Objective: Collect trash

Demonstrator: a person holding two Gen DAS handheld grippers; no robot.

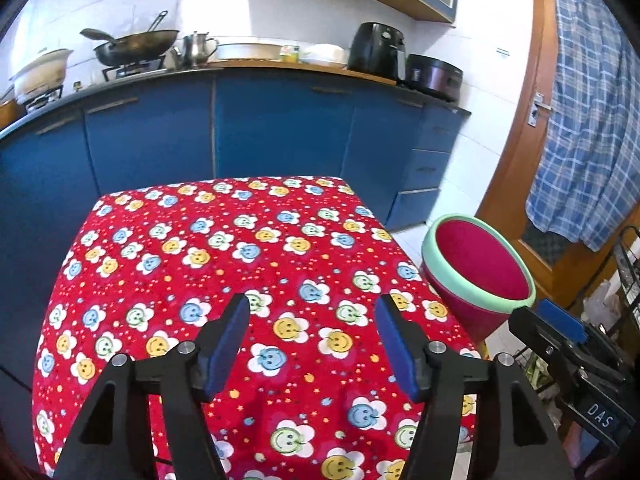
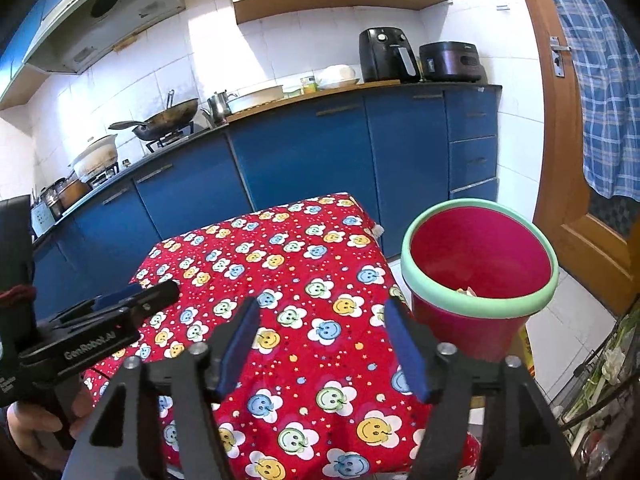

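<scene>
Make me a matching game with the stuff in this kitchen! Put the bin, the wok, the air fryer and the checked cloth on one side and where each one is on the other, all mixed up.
Things:
1. bin
2. wok
3. air fryer
4. checked cloth

Places:
A. hanging on the wooden door
B. on the stove burner
C. beside the right edge of the table
D. on the counter, next to the dark cooker

Pairs: 1-C, 2-B, 3-D, 4-A
</scene>
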